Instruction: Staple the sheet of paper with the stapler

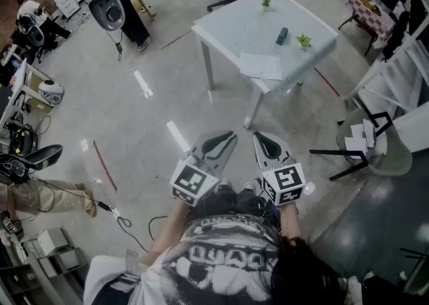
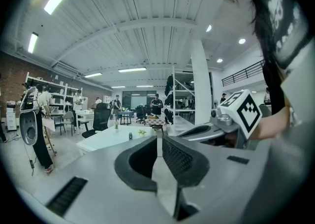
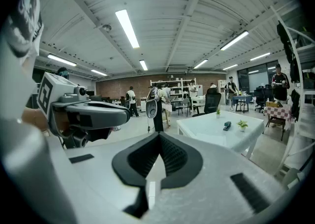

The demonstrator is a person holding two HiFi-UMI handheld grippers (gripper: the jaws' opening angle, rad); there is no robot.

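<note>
Approach pending, so I carry both empty: right gripper [image 1: 259, 137] closed, left gripper [image 1: 228, 137] barely apart; small dark stapler [image 1: 282, 35], white paper sheet [image 1: 261, 66] on pale square table [image 1: 224, 29], 1 o'clock.

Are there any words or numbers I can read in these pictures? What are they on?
No words or numbers can be read anywhere.
Left gripper's cube: a black-and-white square marker, not letters.
Right gripper's cube: the same kind of marker.
Person's shirt: a print, too blurred to read.
Sheet of paper: too small to tell whether anything is written on it.
</note>
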